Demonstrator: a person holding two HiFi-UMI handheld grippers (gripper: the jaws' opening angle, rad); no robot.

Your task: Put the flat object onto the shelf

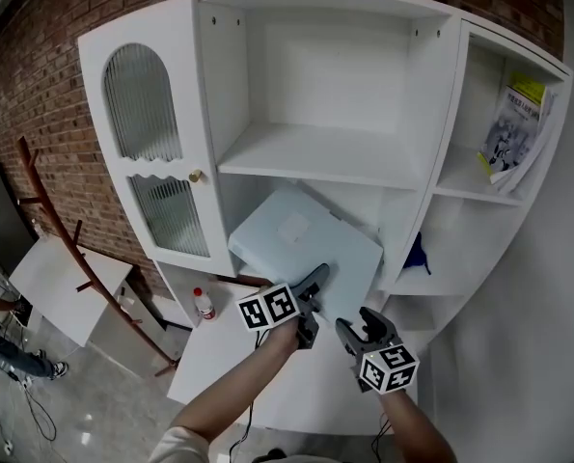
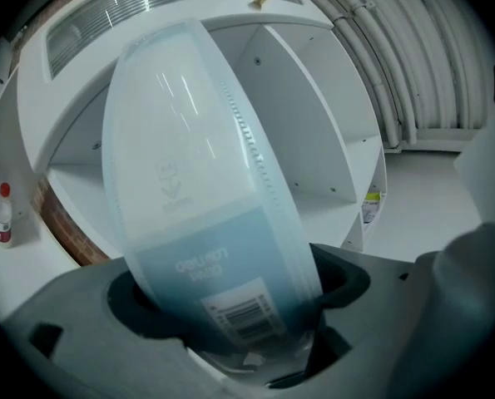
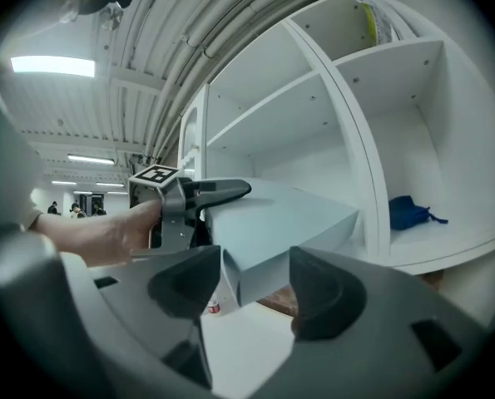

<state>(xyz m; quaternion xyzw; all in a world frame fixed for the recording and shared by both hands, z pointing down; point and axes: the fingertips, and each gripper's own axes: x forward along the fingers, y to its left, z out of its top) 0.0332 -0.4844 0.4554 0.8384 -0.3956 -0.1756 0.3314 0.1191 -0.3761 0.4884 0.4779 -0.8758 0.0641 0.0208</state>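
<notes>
The flat object is a pale blue case (image 1: 301, 234), which lies tilted in the lower opening of the white cabinet (image 1: 315, 157), far end inside and near edge sticking out. My left gripper (image 1: 314, 297) straddles the case's near edge (image 2: 189, 165), one jaw over the top. The jaws stand wide: one touches the case and a dark gap shows at the other. My right gripper (image 1: 359, 326) hangs open just short of the case's near corner (image 3: 280, 223), touching nothing. In the right gripper view the left gripper (image 3: 189, 198) and the hand holding it show beside the case.
A red-capped bottle (image 1: 204, 305) stands on the low counter at the left. A blue thing (image 1: 417, 256) lies on the right side shelf, and booklets (image 1: 513, 133) lean on the shelf above it. The fluted-glass door (image 1: 147, 133) is closed. A wooden rack (image 1: 55, 249) stands left.
</notes>
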